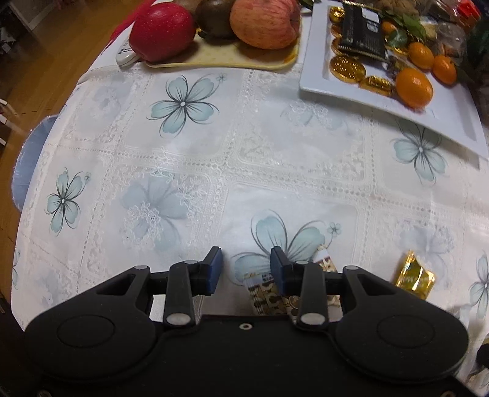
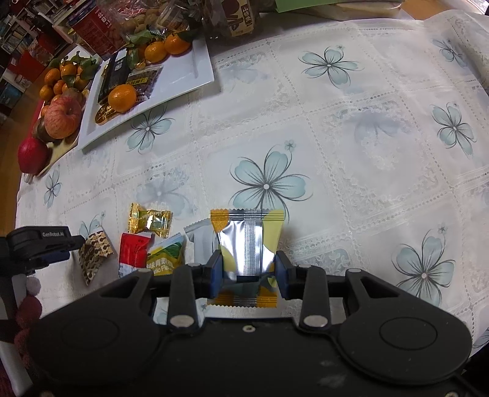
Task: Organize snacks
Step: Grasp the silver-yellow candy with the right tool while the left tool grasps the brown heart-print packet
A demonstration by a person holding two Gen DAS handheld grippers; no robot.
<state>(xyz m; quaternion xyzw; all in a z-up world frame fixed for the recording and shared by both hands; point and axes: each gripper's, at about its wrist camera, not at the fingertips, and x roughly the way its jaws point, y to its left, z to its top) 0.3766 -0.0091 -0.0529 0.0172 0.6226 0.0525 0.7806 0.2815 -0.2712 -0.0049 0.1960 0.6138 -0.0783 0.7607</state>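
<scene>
My right gripper (image 2: 248,268) is shut on a silver and yellow snack packet (image 2: 248,241), its blue pads pressing the packet's sides, held above the tablecloth. My left gripper (image 1: 246,268) is open and empty; its right finger overlaps a brown patterned snack packet (image 1: 266,297) lying on the cloth. The left gripper (image 2: 42,244) shows at the left of the right wrist view, next to that patterned packet (image 2: 94,250). A gold wrapped candy (image 1: 414,274) (image 2: 149,220), a red packet (image 2: 133,250) and a green packet (image 2: 166,255) lie nearby. The white tray (image 2: 183,76) (image 1: 382,100) holds snacks.
The tray carries gold coins (image 1: 347,67), a black packet (image 1: 362,30) and mandarins (image 1: 414,87). A cream tray (image 1: 220,61) with apples (image 1: 266,23) stands far left. Boxes and bags (image 2: 101,27) crowd the table's far edge. The table edge and wooden floor (image 1: 36,76) lie left.
</scene>
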